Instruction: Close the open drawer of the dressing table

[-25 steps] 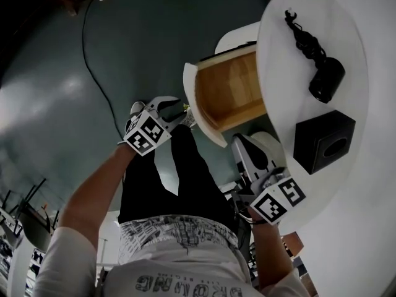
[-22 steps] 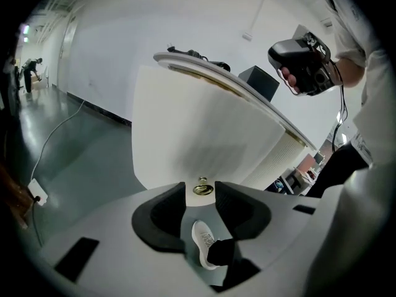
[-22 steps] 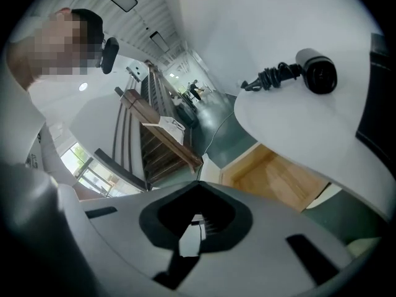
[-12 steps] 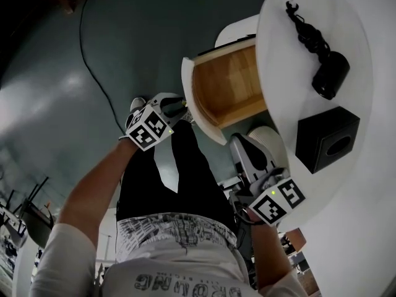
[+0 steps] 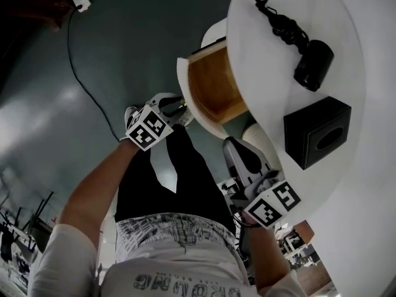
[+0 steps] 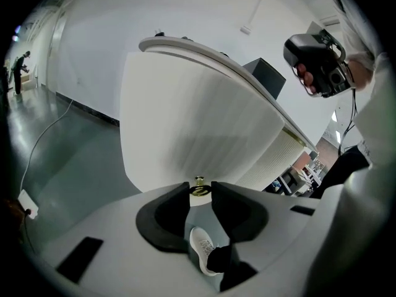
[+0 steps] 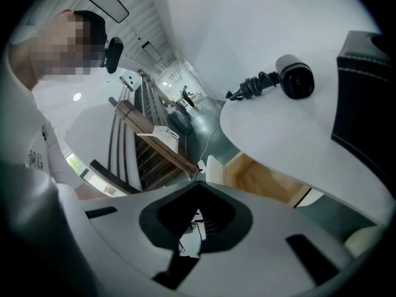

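Drawer (image 5: 211, 90) stands open: it sticks out from under the rim of the dressing table top (image 5: 260, 54), its wooden inside bare, its curved white front (image 5: 184, 82) on the side farthest from the top.

Left gripper (image 5: 179, 107) sits at that front, on the outer face, away from the table top. In the left gripper view the small brass knob (image 6: 198, 190) lies right between the jaw tips. The jaws have just been closing and now stand narrow, a pad against each side of the knob — we read this as a grip on the knob.

Right gripper (image 5: 230, 146) hangs just off the table top's rim, beside the drawer and apart from it. Its jaws are together, with nothing between them.

On the table top, back from the rim — a black box (image 5: 317, 132) and a black cylinder with a cord (image 5: 314, 65).
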The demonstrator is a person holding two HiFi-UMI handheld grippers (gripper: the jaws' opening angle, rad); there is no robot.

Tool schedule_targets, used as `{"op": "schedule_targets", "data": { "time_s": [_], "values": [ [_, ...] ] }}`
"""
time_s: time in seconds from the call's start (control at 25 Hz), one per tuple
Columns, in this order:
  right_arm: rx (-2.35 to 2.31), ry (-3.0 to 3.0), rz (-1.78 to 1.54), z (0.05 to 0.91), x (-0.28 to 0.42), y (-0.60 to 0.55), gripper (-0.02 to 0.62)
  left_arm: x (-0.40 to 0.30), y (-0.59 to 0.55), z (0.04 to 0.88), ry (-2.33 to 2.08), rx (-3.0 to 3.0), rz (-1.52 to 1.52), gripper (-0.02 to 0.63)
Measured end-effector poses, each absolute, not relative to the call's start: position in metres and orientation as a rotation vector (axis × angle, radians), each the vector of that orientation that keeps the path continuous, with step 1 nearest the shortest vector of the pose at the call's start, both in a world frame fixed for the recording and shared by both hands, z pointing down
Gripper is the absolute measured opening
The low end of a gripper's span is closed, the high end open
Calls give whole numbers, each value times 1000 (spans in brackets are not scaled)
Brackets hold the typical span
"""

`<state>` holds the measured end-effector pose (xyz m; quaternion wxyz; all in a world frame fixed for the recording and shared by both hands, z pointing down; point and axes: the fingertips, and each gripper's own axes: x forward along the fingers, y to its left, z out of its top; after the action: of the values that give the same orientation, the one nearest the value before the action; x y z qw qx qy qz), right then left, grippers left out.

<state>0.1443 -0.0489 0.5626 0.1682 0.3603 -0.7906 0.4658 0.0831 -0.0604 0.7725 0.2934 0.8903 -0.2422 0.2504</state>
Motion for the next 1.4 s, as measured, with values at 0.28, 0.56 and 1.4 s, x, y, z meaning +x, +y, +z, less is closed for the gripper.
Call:
{"op": "schedule_targets", "data": {
  "time_s": [0.28,0.56,1.4],
  "values": [
    [1108,-2214,1344,567,168,-51,9,120,-96,769,-602,2410,622,124],
    [1121,-2195,1381,576,170,-43,9,153,-127,762,-568,2461,556,124],
    [1230,-2184,1387,597,181,-41,9,217,-185,762,-508,2563,414,120]
  ]
}}
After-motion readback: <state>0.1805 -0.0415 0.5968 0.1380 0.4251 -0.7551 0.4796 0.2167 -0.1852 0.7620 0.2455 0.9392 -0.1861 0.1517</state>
